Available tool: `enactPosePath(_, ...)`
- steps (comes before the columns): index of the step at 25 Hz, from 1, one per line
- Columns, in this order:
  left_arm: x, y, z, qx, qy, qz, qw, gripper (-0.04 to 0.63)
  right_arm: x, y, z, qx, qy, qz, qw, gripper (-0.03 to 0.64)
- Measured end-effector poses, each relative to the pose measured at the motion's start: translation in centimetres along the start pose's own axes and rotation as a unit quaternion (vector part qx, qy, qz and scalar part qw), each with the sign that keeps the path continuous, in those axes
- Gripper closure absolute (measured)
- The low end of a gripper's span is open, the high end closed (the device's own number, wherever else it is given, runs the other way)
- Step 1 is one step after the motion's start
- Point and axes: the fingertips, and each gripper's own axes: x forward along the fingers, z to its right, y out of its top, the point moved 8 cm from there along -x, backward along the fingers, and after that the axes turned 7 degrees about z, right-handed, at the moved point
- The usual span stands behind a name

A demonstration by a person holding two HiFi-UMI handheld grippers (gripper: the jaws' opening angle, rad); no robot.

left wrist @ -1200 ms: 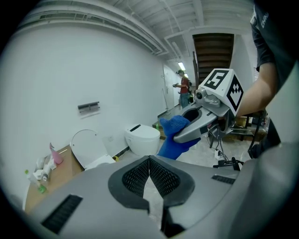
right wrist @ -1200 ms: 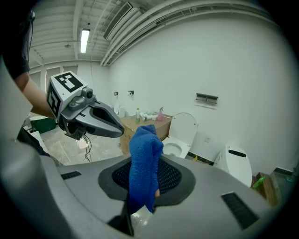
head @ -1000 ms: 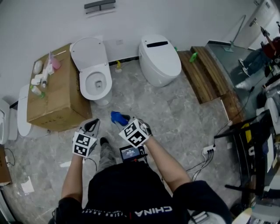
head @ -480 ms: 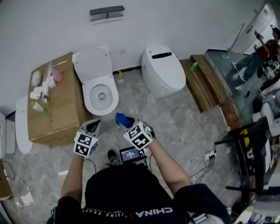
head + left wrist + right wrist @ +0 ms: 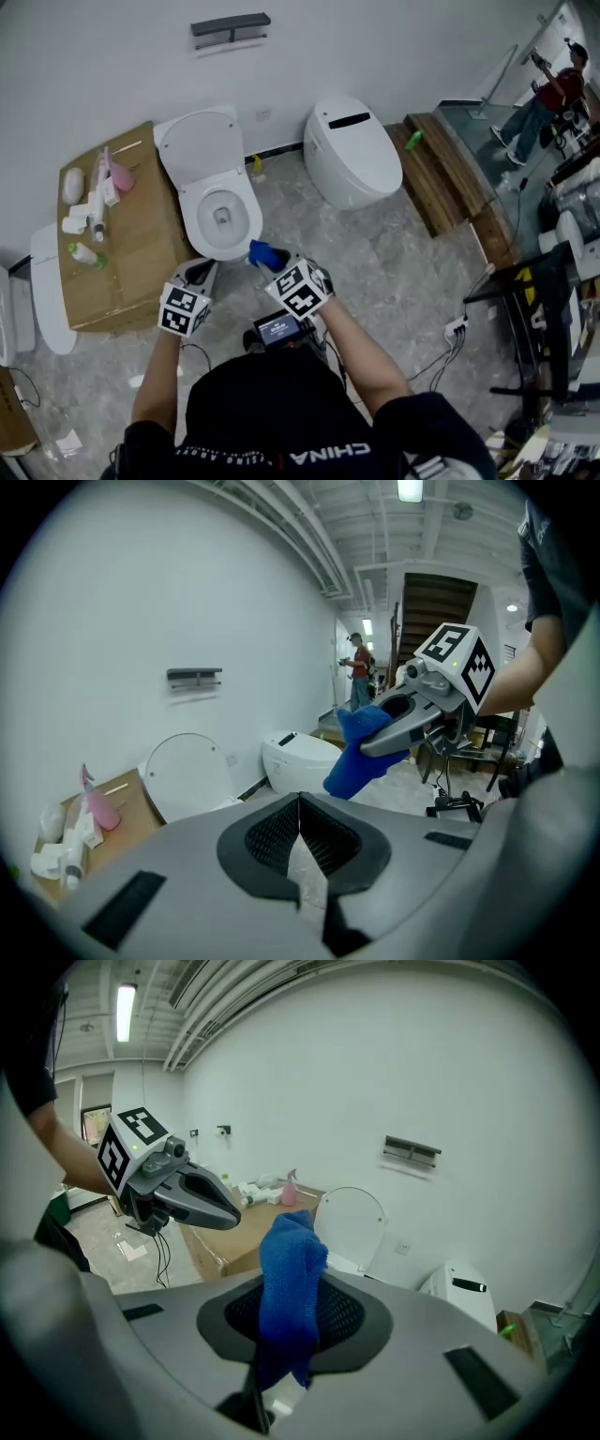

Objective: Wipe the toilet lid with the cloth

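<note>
Cloth (image 5: 291, 1279), where was it?
Blue and bunched, it was clamped between the jaws of the right gripper (image 5: 272, 261), held in the air just in front of the toilet bowl (image 5: 223, 217).
And the left gripper (image 5: 201, 270)?
Its jaws were pressed together with nothing between them. It hung beside the right one, near the cardboard box (image 5: 122, 253).
What about the toilet lid (image 5: 197, 148)?
It stood raised behind the bowl, apart from the cloth.

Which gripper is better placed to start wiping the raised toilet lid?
Right. The right gripper is shut on the blue cloth and sits just short of the open toilet, whose raised lid stands ahead. The left gripper is shut and empty.
</note>
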Motion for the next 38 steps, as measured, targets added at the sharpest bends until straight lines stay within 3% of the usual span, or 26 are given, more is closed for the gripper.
enactPosePath(9,4.1,0.3,-3.5,-0.009,0.000,-0.002,1.0000,0.583,5.4,0.1,3.9,-0.006,0.036,-0.013,0.999,0.526)
enactPosePath(14,8.4,2.1,-7.2,-0.023,0.027,-0.009,0.9993,0.583,9.6,1.9,9.0,-0.011,0.064,-0.006,0.998,0.526)
enactPosePath(19,13.2,5.8,-11.3,-0.013,0.058,-0.007,0.9982,0.583,13.3,4.7,14.8,-0.032,0.091,0.003,0.995,0.526)
enactPosePath(26,18.0,8.4,-13.4,-0.033,0.095,-0.006,0.9949,0.583,16.5,5.8,20.9,-0.044,0.128,-0.002,0.991,0.526)
enactPosePath(33,18.8,7.5,-15.8,-0.011,0.111,-0.031,0.9933,0.583,19.5,6.9,21.0,-0.036,0.142,-0.002,0.989,0.526)
enactPosePath(38,17.8,7.6,-18.4,-0.007,0.091,-0.033,0.9953,0.583,21.3,9.0,20.2,-0.012,0.128,0.007,0.992,0.526)
